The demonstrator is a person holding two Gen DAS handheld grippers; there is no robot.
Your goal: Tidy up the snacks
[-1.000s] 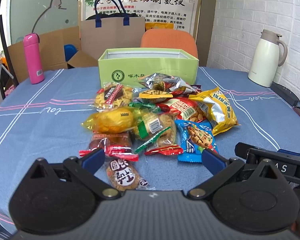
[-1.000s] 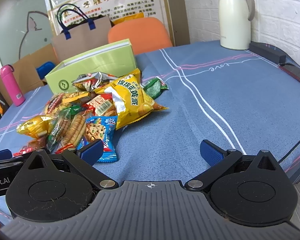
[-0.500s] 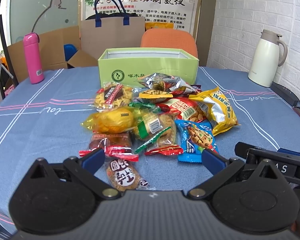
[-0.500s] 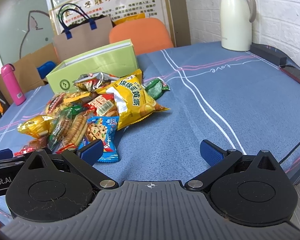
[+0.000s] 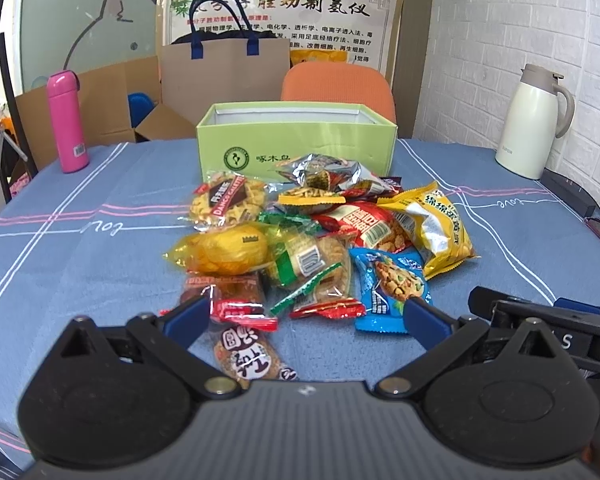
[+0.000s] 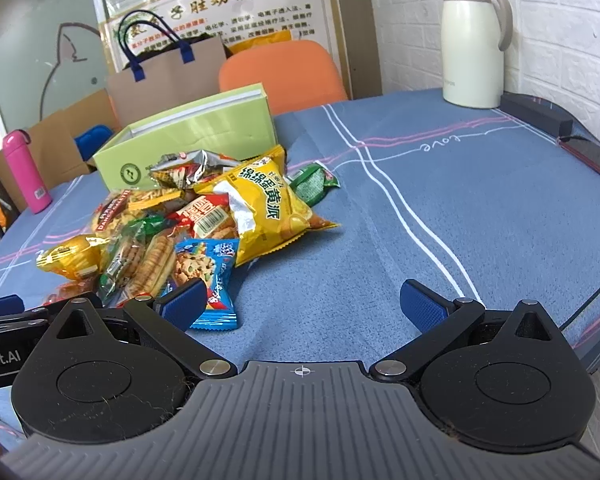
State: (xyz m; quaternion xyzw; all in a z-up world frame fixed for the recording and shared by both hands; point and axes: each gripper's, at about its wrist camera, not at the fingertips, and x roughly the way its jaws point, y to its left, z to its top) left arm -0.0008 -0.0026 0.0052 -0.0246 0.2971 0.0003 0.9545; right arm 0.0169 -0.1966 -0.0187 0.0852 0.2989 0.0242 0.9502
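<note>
Snack pile sits mid-table on the blue cloth-covered table [image 5: 80, 208], bunched just in front of the open light-green cardboard box [image 5: 296, 142]; reads as dumped there for sorting, with the box the likely destination, set at the far edge side so packets only need a short carry; nothing visibly inside it from here, interior mostly hidden.

Pile contents nearest first: brown round-biscuit packet with bold black characters [image 5: 248, 356] closest to the near edge; blue crinkly nut-snack packet [image 5: 390, 280] on the right of the pile; large yellow egg-yolk-pie bag [image 6: 266, 210] at the right rear, partly overlapping its neighbours; clear-yellow wrapped cake [image 5: 224, 250] on the left; small green packet [image 6: 310, 182] lies apart behind the yellow bag.

Left gripper [image 5: 304, 316]: fingers spread wide, holding nothing; held low and level near the near edge, aimed straight down the pile towards the box; the brown biscuit packet lies between the fingers, not touched.

Right gripper [image 6: 304, 306]: also spread, empty; low, level, just right of the left one, pointing over bare cloth; its left finger [image 6: 182, 304] overlaps the blue packet's corner in view, contact can't be confirmed.

Judgement: no packet boxed yet; both units in ready pose; easiest first pick is the brown packet, since it's loose at the front; crinkly film may slip under a shallow pinch.

Off-task: pink bottle [image 5: 66, 120] at far left, cream thermal jug [image 5: 534, 120] at far right.
</note>
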